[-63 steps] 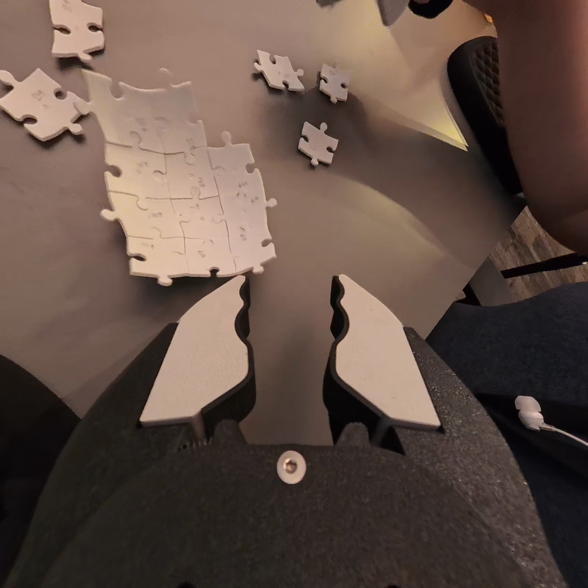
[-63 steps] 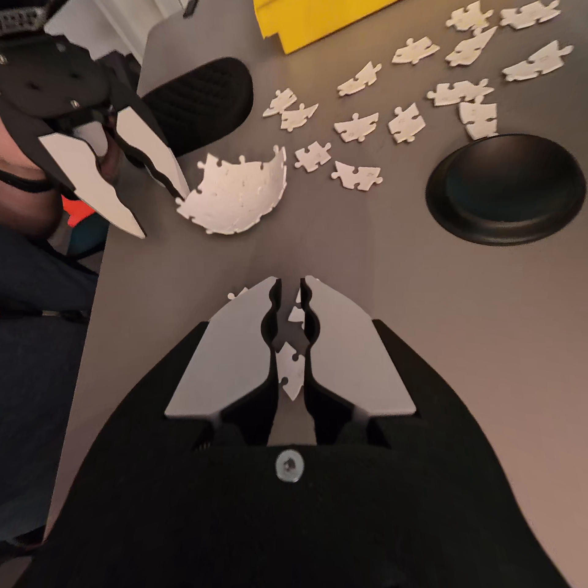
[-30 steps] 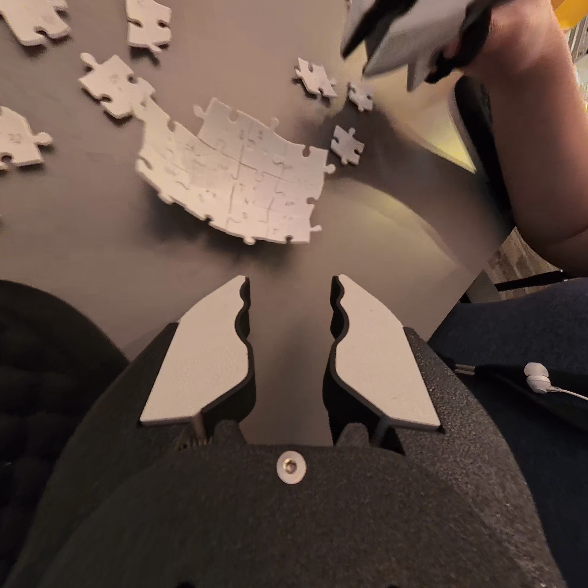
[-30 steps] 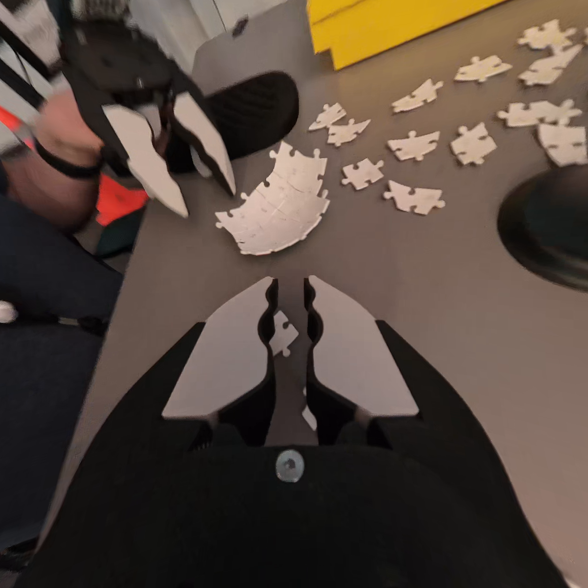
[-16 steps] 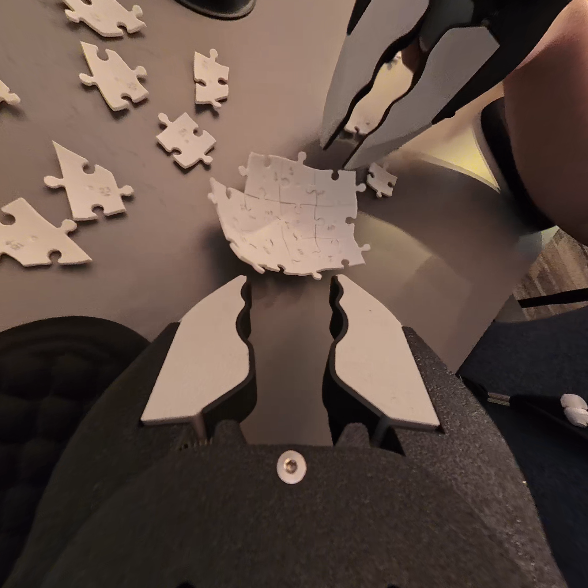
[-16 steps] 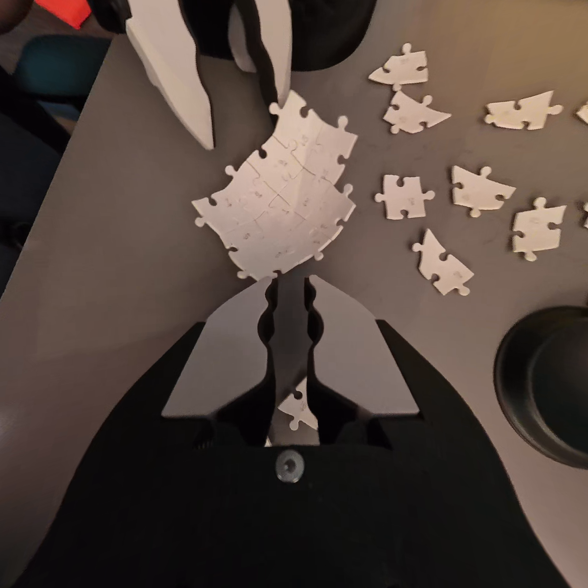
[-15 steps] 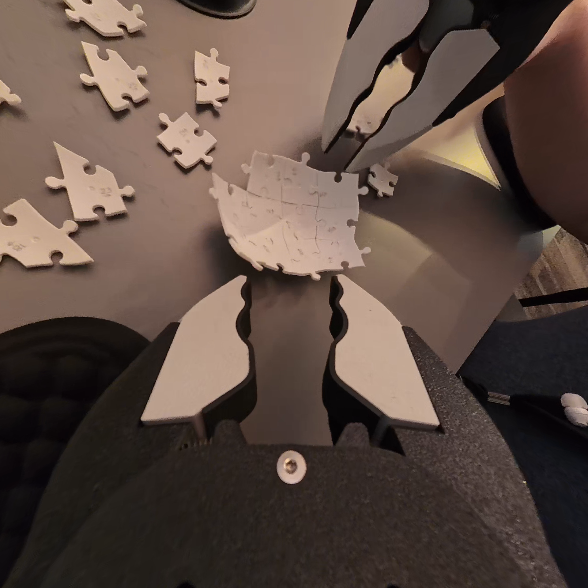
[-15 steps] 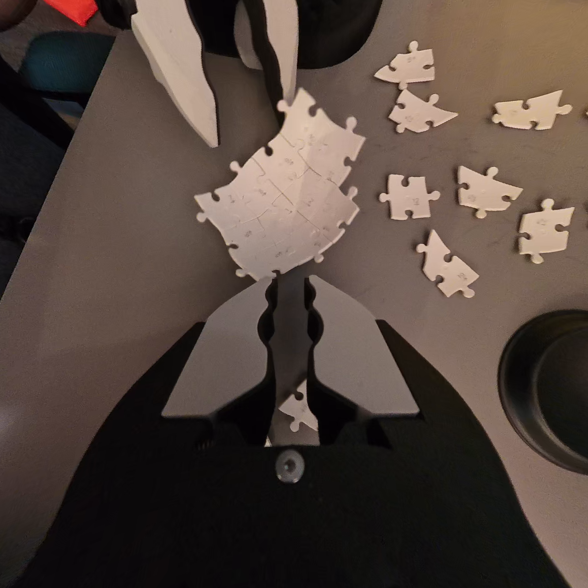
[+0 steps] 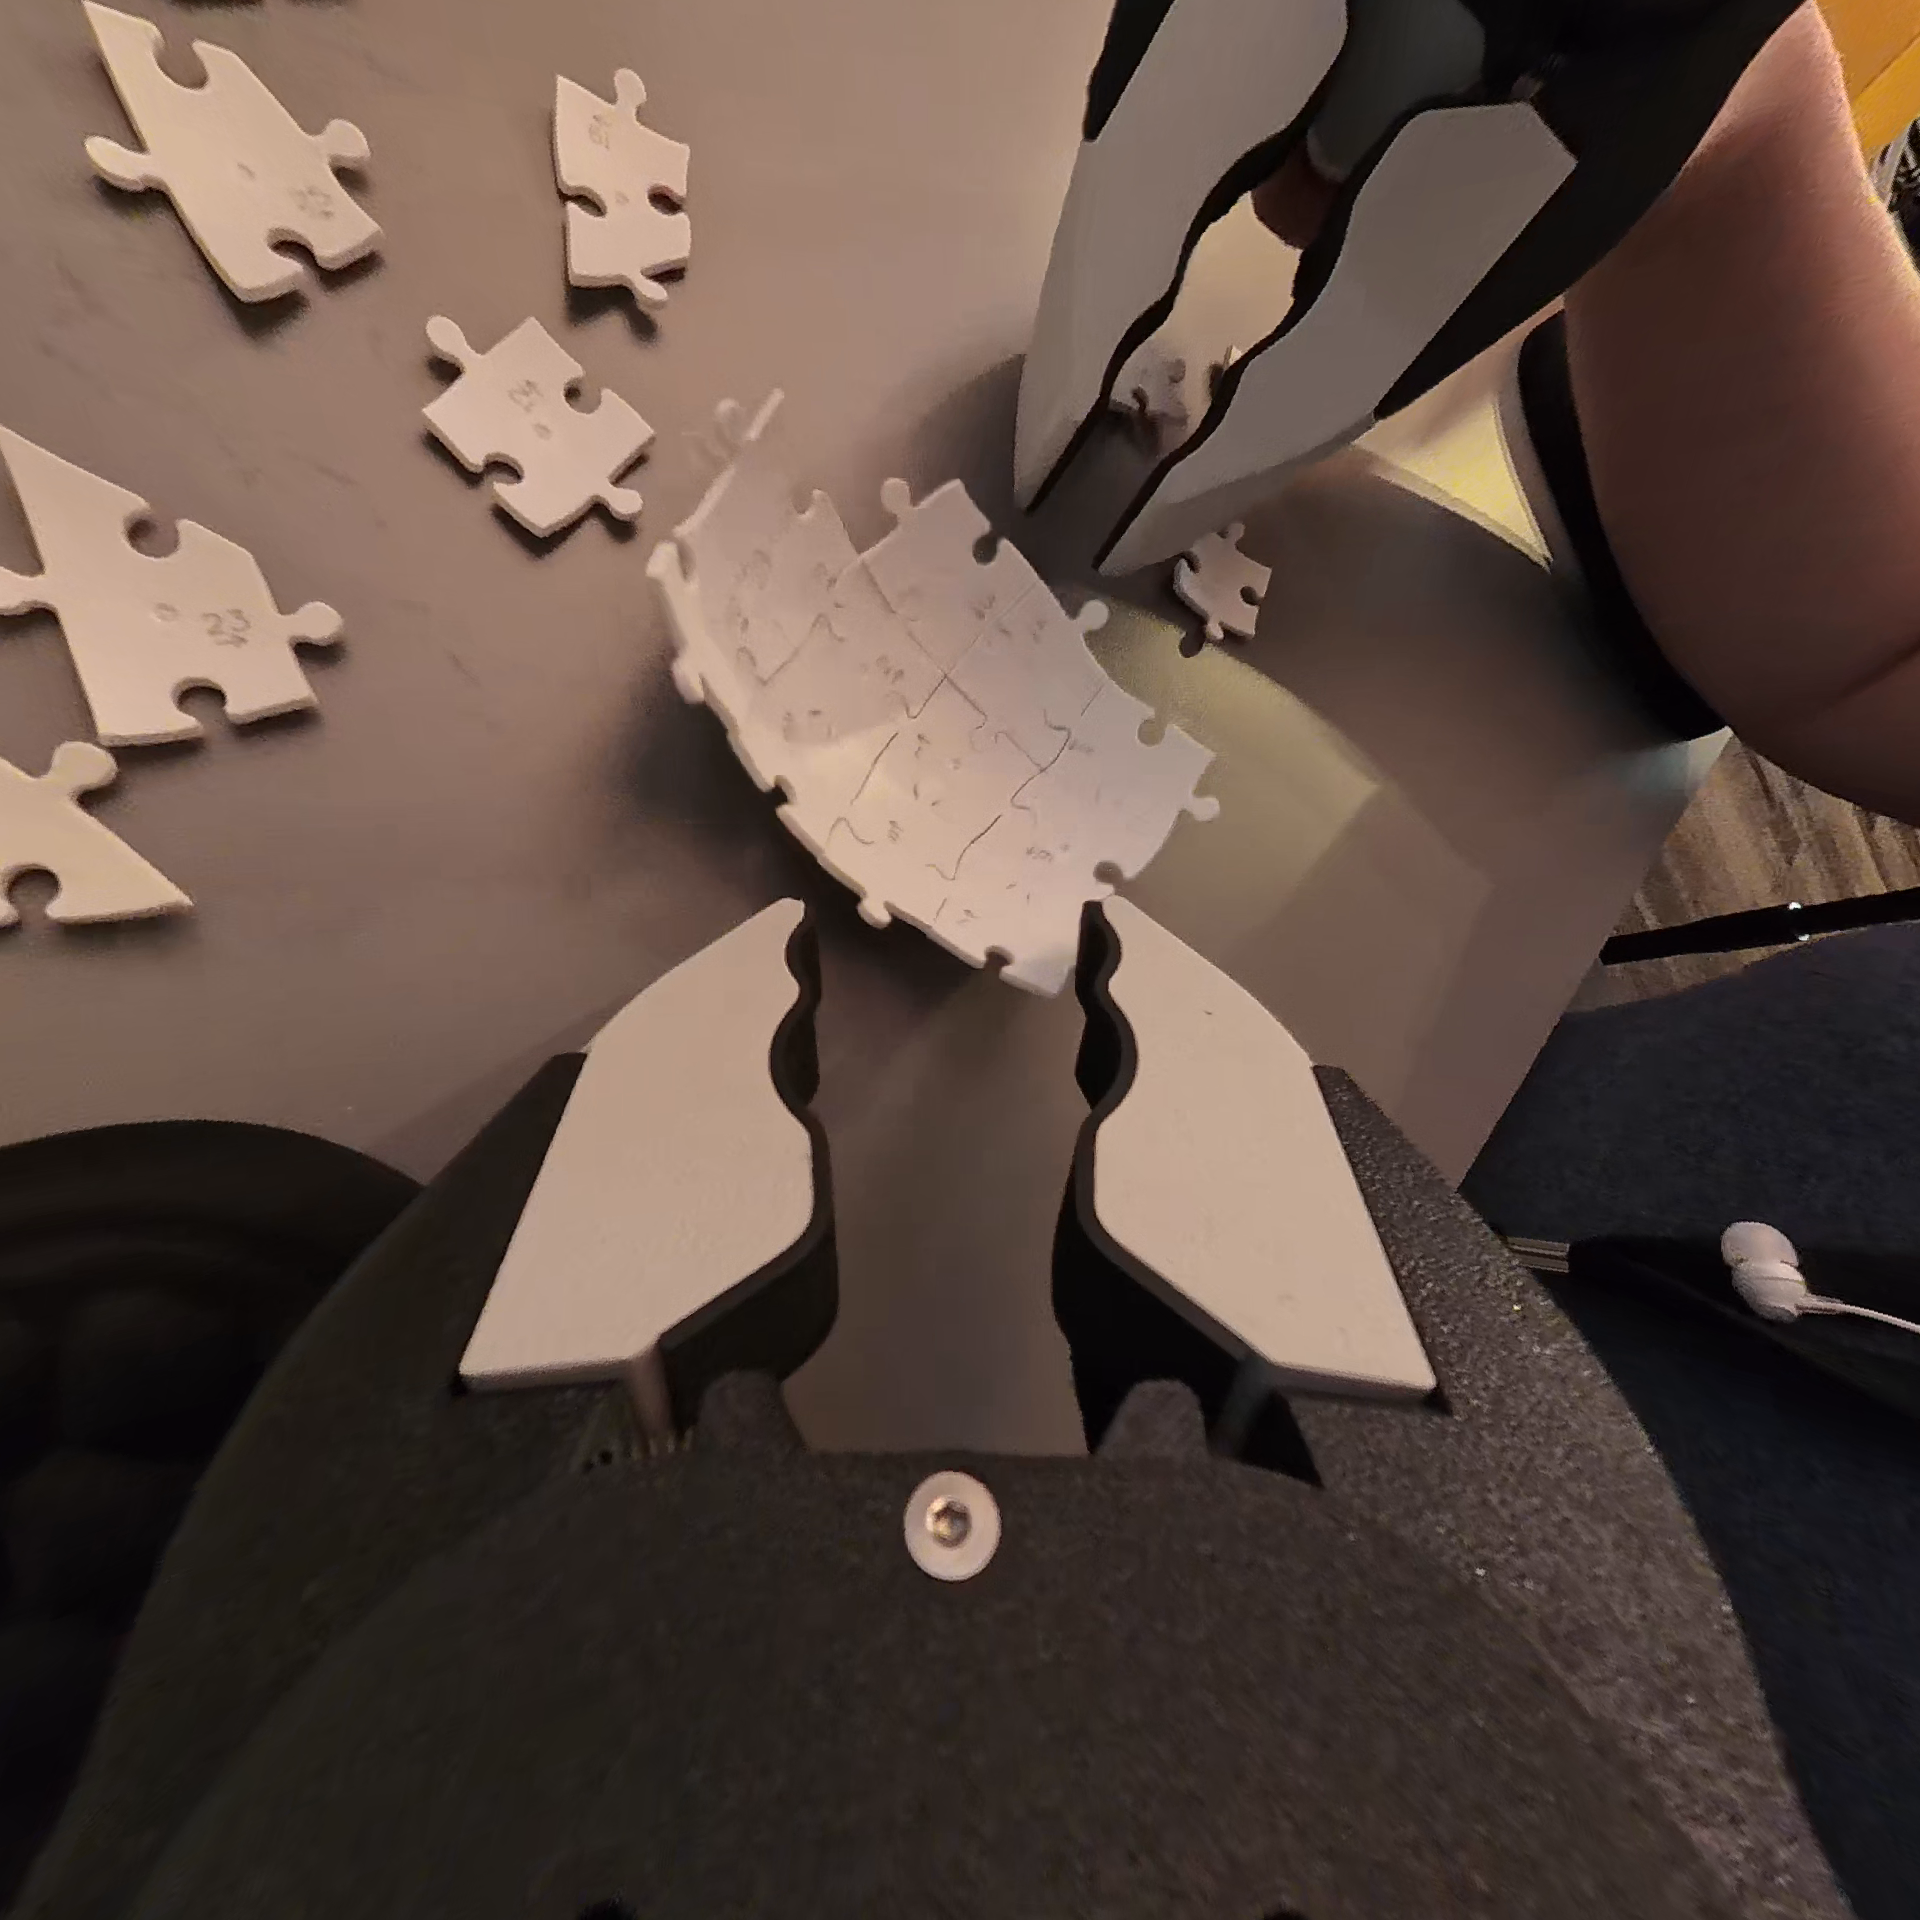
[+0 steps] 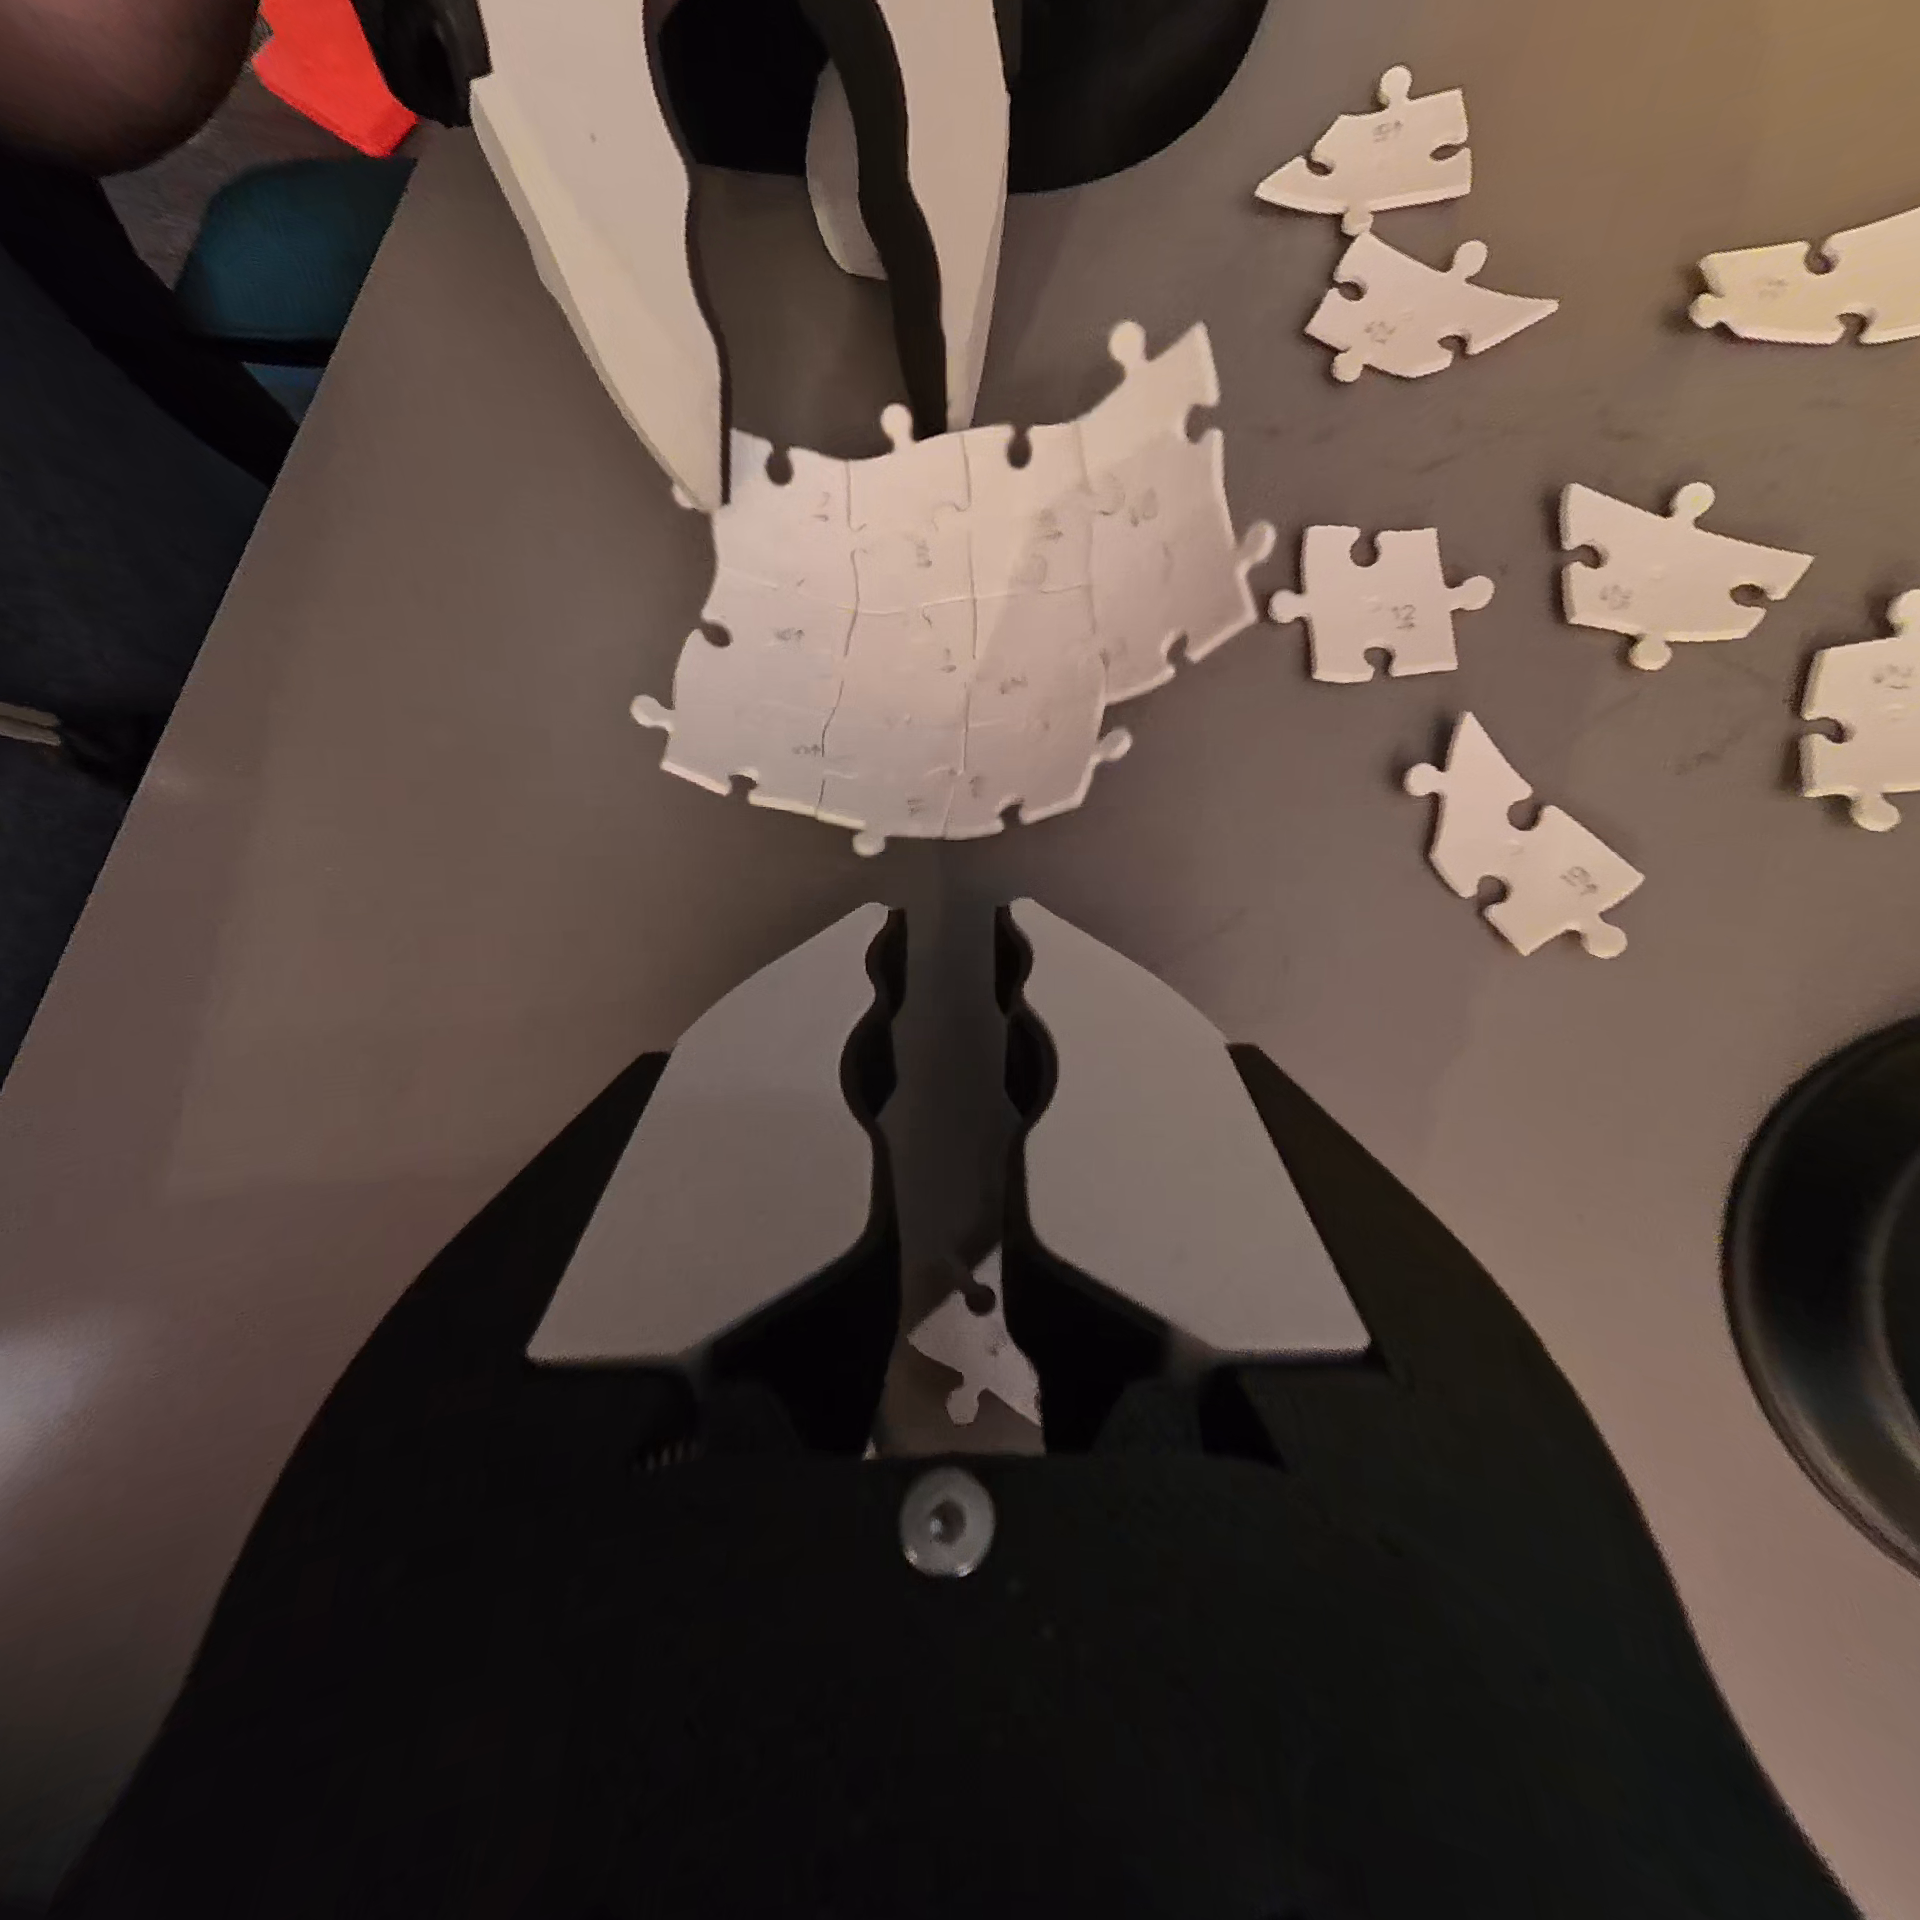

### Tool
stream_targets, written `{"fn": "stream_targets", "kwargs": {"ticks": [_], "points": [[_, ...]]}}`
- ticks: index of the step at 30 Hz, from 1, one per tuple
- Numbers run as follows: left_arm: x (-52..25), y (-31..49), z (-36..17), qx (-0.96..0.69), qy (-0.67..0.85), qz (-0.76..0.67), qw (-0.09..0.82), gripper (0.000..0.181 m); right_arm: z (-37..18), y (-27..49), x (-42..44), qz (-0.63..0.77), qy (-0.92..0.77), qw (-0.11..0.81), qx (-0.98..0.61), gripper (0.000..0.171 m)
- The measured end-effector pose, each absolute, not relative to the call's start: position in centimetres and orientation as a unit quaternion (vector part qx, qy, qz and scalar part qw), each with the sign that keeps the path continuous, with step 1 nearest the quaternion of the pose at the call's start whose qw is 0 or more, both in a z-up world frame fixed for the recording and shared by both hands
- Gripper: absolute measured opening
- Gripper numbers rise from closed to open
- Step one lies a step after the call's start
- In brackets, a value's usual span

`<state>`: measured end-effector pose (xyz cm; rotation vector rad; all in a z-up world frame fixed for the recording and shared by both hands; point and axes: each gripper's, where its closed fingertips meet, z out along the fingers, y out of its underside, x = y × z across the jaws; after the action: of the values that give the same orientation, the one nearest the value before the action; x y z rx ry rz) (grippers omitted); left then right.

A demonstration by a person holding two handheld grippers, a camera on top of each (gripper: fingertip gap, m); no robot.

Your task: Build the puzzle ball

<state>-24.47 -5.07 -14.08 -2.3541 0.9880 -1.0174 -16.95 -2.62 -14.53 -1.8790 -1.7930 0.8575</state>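
Note:
A curved white section of joined puzzle pieces [image 9: 935, 727] lies on the grey table [image 9: 416, 831]; it also shows in the right wrist view [image 10: 935, 634]. My left gripper [image 9: 945, 925] is open and empty, its fingertips at the section's near edge. My right gripper [image 10: 943, 920] is narrowly open and empty, just short of the opposite edge. Each gripper shows from the other side: the right gripper [image 9: 1070, 535] and the left gripper [image 10: 821, 457]. A loose piece [image 10: 977, 1351] lies on the table under my right gripper.
Several loose white pieces lie beside the section [image 9: 535, 426], [image 9: 156, 623], [image 10: 1377, 603], [image 10: 1517, 842]. One small piece [image 9: 1221, 592] lies by the right gripper's tips. A black round dish [image 10: 1829, 1278] sits at the right. The table edge [image 9: 1558, 935] is close, with a black mesh chair part [image 9: 156, 1299] beside it. The left gripper is farther from the loose piece [image 10: 977, 1351], some 15 cm, than the right, some 8 cm. It is also in sight in the left wrist view [image 9: 1153, 380].
Both grippers have closed in on the joined section from opposite sides. The section has turned on the table, and its near edge now sits at my left fingertips.

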Motion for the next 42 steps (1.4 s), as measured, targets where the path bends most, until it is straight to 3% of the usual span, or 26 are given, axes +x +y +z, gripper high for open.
{"fn": "stream_targets", "kwargs": {"ticks": [8, 15, 22, 27, 30, 33, 42], "points": [[-24.5, -5.3, -14.1, -0.842, 0.353, -0.359, 0.194, 0.047, -14.3, -2.5, -16.7, 0.309, -0.647, 0.191, -0.670, 0.019], [-24.4, -5.5, -14.2, -0.840, 0.356, -0.358, 0.197, 0.047, -9.9, 3.4, -18.9, 0.303, -0.639, 0.210, -0.675, 0.022], [-24.7, -5.6, -13.8, -0.842, 0.348, -0.358, 0.205, 0.048, -13.2, 6.2, -22.3, 0.218, -0.723, 0.171, -0.633, 0.028], [-25.1, -6.4, -13.1, -0.838, 0.335, -0.385, 0.195, 0.048, -15.0, 5.3, -22.6, 0.224, -0.735, 0.112, -0.630, 0.046], [-25.5, -6.3, -12.7, -0.836, 0.330, -0.386, 0.206, 0.047, -15.4, 5.3, -22.7, 0.208, -0.741, 0.126, -0.626, 0.045], [-25.9, -6.2, -12.3, -0.836, 0.327, -0.387, 0.213, 0.047, -15.6, 5.5, -22.7, 0.182, -0.747, 0.136, -0.625, 0.034], [-26.9, -4.2, -10.4, -0.832, 0.296, -0.394, 0.254, 0.048, -14.2, 6.8, -22.2, 0.141, -0.718, 0.233, -0.640, 0.033]]}}
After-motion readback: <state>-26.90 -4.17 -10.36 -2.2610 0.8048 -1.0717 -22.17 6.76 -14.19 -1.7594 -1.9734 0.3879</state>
